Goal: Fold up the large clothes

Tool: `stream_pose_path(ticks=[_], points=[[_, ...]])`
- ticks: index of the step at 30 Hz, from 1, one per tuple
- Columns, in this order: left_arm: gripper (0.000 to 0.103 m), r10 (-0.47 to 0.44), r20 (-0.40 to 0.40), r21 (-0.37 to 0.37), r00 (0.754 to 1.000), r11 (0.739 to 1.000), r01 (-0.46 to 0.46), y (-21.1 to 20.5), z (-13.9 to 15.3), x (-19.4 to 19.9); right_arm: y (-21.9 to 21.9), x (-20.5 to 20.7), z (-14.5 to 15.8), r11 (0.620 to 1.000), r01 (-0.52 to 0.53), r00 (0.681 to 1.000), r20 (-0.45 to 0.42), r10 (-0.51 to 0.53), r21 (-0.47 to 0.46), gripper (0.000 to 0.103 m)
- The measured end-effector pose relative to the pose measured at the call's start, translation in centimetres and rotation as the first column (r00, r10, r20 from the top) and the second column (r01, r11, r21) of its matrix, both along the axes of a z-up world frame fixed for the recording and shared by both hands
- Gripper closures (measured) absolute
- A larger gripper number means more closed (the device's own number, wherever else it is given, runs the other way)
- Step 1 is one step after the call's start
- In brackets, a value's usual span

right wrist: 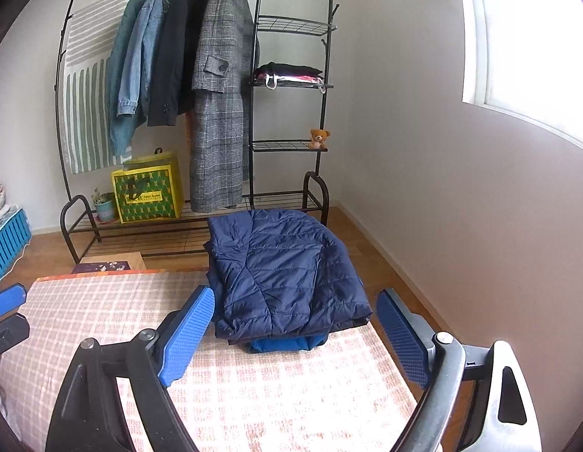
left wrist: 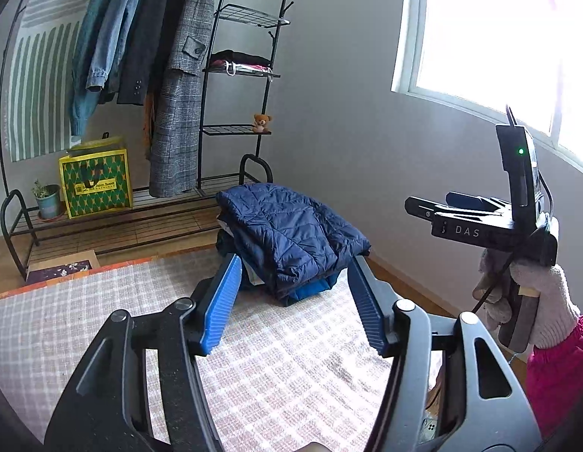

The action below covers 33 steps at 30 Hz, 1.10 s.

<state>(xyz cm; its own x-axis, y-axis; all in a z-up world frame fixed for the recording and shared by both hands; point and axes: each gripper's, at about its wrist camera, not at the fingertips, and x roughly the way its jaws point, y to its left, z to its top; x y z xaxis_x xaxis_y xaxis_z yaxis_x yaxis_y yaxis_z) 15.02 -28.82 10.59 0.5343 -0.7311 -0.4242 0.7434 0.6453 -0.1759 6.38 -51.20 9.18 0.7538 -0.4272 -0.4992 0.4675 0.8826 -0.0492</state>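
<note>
A folded navy quilted jacket [left wrist: 291, 237] lies on top of a small stack of folded clothes at the far right corner of the checked table cover [left wrist: 103, 320]. A brighter blue garment [right wrist: 284, 343] shows under it. My left gripper [left wrist: 295, 282] is open and empty, just short of the stack. My right gripper [right wrist: 295, 324] is open and empty, its fingers either side of the stack's near edge, above the cover [right wrist: 103, 301]. The right gripper also shows in the left wrist view [left wrist: 427, 209], held up at the right by a gloved hand.
A black clothes rack [right wrist: 254, 86] with hanging coats, shelves, a teddy bear [right wrist: 318, 138], a yellow-green bag [right wrist: 148, 192] and a potted plant [right wrist: 103, 205] stands against the far wall. A bright window [left wrist: 498, 37] is at the right. A blue crate [right wrist: 5, 241] is at the left.
</note>
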Motion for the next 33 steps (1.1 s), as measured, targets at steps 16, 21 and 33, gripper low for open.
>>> stream_pose_path(ticks=[16,21,33], points=[[0.018,0.014,0.043,0.057,0.999,0.998,-0.016,2.1,-5.3,-3.0,2.6,-1.5,-7.3,0.995,0.081,0.995,0.045,-0.084,0.059,0.001],[0.010,0.039,0.040,0.040,0.998,0.998,-0.041,2.0,-5.7,-2.5,2.6,-0.9,-8.2,0.995,0.091,0.995,0.041,-0.093,0.047,0.000],[0.000,0.079,0.096,0.057,0.992,0.995,-0.084,2.0,-5.3,-3.6,1.4,-1.3,-8.8,0.987,0.141,0.987,0.072,-0.146,0.075,0.000]])
